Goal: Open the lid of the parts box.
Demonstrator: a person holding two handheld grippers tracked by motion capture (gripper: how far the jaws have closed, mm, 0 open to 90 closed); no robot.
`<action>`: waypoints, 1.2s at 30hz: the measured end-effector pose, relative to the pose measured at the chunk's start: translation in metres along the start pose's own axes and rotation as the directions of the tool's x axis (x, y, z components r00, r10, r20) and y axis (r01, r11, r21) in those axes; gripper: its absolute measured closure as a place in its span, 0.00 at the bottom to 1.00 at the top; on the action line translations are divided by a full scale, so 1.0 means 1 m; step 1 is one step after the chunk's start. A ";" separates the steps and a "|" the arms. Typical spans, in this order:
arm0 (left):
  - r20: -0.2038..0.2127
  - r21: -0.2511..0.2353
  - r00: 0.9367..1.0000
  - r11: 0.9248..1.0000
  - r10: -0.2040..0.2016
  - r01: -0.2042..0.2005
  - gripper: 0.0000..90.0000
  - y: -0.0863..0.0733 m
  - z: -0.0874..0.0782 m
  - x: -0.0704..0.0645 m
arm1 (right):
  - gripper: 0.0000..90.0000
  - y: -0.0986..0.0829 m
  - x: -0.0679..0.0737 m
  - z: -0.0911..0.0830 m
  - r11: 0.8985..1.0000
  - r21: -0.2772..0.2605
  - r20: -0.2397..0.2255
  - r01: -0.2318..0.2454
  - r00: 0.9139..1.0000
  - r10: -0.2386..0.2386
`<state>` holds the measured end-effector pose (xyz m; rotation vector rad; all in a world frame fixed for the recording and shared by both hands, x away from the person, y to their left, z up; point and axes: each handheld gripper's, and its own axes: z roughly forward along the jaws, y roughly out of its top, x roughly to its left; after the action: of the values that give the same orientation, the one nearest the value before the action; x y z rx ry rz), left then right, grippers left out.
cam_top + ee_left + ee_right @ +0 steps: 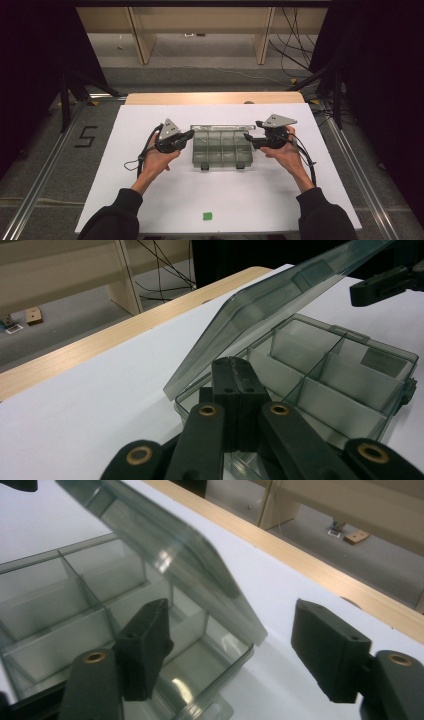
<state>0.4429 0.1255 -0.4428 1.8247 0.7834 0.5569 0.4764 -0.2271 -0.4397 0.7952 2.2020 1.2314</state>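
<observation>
We see a small green square (207, 216) lying near the white table's (150, 200) front edge. A "5" (86, 136) marks the floor at left, and cables (292, 47) trail beyond.

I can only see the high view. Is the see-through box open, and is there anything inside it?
Observer: Yes, open. In the left gripper view the lid stands tilted up over the box, and the compartments that show look empty.
Operator: Is the left gripper pinching something?
Observer: The left gripper has its jaws pressed together just above the box's near corner, with nothing visible between them.
Operator: And the other one?
Observer: The right gripper is wide open; one jaw hangs over the box's end compartment, the other over the white table outside it, with the end wall and the lid's corner in the gap between them.
</observation>
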 end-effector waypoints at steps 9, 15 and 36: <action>0.000 0.000 1.000 1.000 -0.017 0.017 1.00 -0.001 0.000 0.000 | 0.66 0.002 -0.006 0.003 1.000 -0.012 -0.008 0.002 1.000 -0.002; 0.004 0.003 1.000 1.000 -0.025 0.025 1.00 -0.001 0.000 0.001 | 0.78 0.001 -0.005 0.004 1.000 0.001 -0.009 0.000 1.000 0.000; -0.002 0.231 0.998 0.972 -0.055 0.054 0.70 -0.017 -0.002 -0.018 | 0.86 0.007 -0.004 0.003 0.998 0.033 0.051 -0.052 0.997 0.051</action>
<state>0.4253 0.1182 -0.4581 2.0086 0.9242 0.4400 0.4829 -0.2251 -0.4345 0.8920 2.1801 1.1886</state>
